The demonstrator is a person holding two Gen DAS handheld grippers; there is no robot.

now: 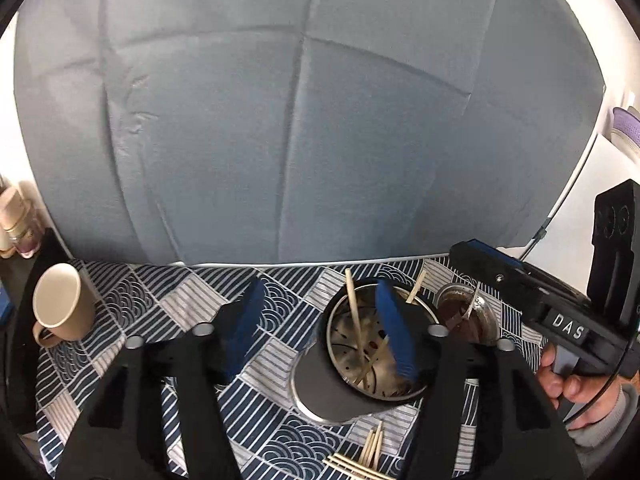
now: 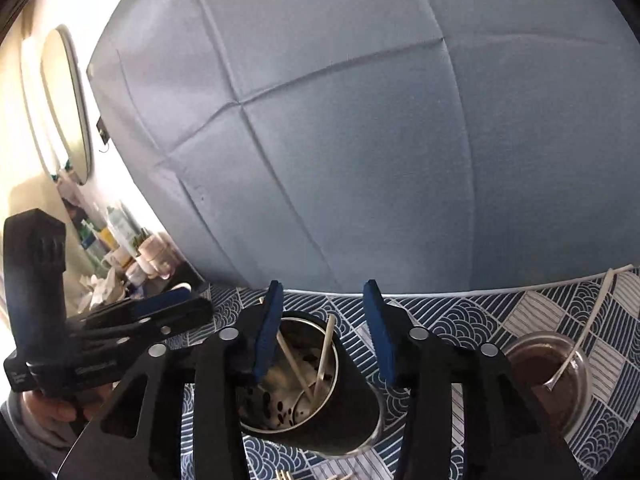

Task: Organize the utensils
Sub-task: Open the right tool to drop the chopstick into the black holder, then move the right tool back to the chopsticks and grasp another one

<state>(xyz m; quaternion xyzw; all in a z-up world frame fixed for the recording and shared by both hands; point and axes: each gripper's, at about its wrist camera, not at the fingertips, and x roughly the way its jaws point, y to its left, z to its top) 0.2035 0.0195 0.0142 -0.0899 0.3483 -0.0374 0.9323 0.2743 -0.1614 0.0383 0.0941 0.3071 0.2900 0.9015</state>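
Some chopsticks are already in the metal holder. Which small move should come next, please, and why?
Probably lower the left hand-held gripper, its jaws open and empty, toward the loose chopsticks lying on the cloth in front of the holder; these are not yet in it.

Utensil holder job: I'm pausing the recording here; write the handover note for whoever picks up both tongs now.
Left tongs: open, empty, above the table by the holder.
Right tongs: open, empty, over the holder's mouth.
Utensil holder: dark metal cup on the patterned tablecloth, with two chopsticks standing in it.
Left to do: a bundle of chopsticks lies on the cloth near the holder.
Nearby: glass jar with a spoon, beige mug.
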